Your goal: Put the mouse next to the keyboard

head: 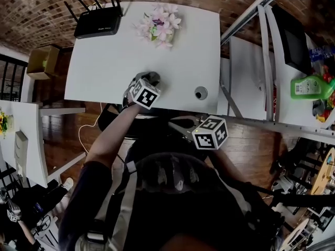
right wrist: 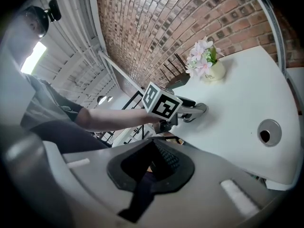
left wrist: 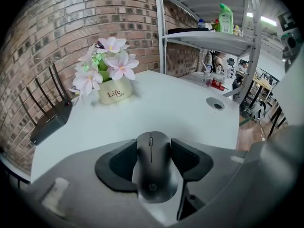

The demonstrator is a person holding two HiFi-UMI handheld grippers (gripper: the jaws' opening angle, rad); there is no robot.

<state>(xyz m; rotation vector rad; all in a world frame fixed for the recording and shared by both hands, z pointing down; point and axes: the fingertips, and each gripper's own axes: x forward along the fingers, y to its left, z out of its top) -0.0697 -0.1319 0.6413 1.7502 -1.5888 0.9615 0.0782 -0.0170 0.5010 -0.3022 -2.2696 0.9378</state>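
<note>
Since the mouse (left wrist: 153, 175) is a small hard plastic shell, I judge it light and stiff, with smooth curved sides that could slip under a loose pinch. The narrow waist behind the buttons is the sensible place to hold it. That is where the left gripper (left wrist: 152, 148) has it, its jaws clenched on either flank with the scroll wheel pointing away. An "hp" logo shows on the rear hump.

The mouse sits on the near side of the flower pot (left wrist: 114, 93), by the near edge of the desk (left wrist: 180, 108). Whether it touches the surface I cannot tell. The pot reads "Life" twice, in large and then smaller script. Left of the pot lies a black router (left wrist: 50, 122) with raised antennas. To the right of the pot is a round cable hole (left wrist: 216, 103). A green bottle (left wrist: 226, 18) stands on a shelf beyond the pot, its label too small to read.

No keyboard shows anywhere around the pot. The right gripper (right wrist: 153, 148) hangs off the desk's near edge, its jaws slightly parted with nothing between them.
</note>
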